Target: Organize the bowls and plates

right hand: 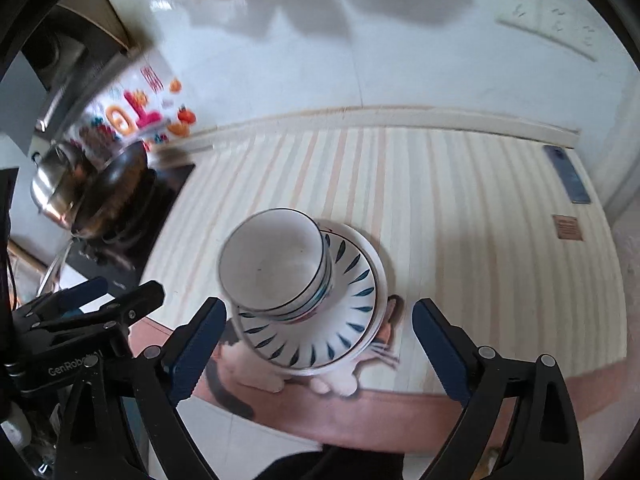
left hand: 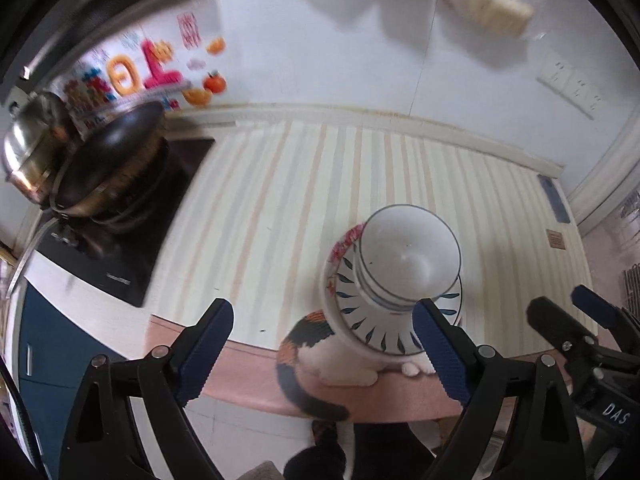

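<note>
Nearest, left claw (left hand: 324,350) and right claw (right hand: 320,350) spread wide, gripping nothing, above the bowl stack (right hand: 276,264). Stack nested on leaf-patterned plates (right hand: 320,336), over a cat picture (right hand: 248,376) at the striped table (right hand: 460,240) front edge. Beyond stack, left: black wok (left hand: 108,160) and steel pot (left hand: 32,148)

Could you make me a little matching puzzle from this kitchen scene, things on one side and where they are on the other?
Things:
1. white bowl
2. leaf-pattern plate
3. dark wok
4. phone

Places:
A. on the stove at left
B. on top of the stack
C. far right of the striped counter
D. directly under the bowls

Pairs: 1-B, 2-D, 3-A, 4-C
</note>
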